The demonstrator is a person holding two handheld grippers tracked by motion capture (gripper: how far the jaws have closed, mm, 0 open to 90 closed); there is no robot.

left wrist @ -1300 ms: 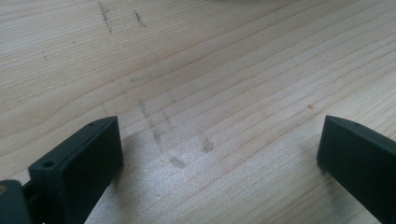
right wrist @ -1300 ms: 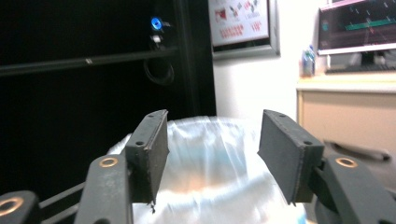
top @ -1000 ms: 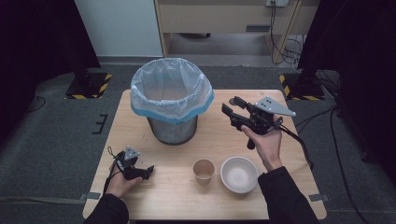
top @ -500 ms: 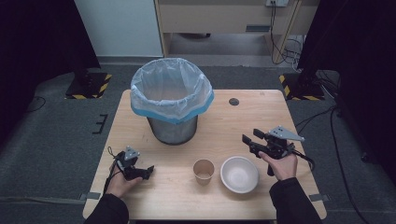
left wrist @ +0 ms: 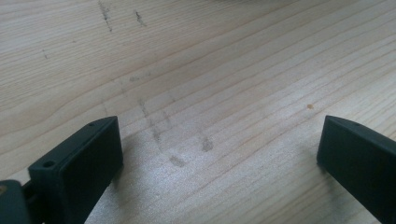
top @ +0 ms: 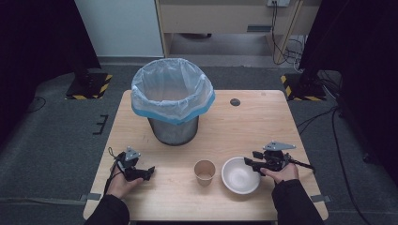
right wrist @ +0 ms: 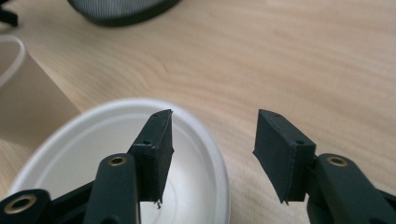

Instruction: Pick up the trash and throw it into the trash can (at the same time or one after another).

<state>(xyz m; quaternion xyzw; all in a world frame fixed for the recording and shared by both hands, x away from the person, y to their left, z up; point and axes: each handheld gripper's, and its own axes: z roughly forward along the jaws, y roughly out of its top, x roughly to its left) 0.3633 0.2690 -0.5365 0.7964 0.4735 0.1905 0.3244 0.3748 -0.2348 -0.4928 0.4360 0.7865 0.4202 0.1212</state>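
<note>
The white bowl sits near the front edge of the table, toward the right, and we judge it the object of the work, since the right gripper is set at its rim. Going left to right: the left gripper rests low over bare wood at the front left, well apart from every object; in its own view the jaws stand wide apart with nothing between them, which we read as a parked, waiting posture. Behind, left of centre, stands the bin with a pale liner, its mouth open upward, placed to receive discards. The paper cup stands upright just beside the bowl on its left. The right gripper is released; in its own view one jaw hangs over the bowl's inside and the other over the table outside, the rim between them but not yet pinched. We judge this a straddle for a rim grasp.
</note>
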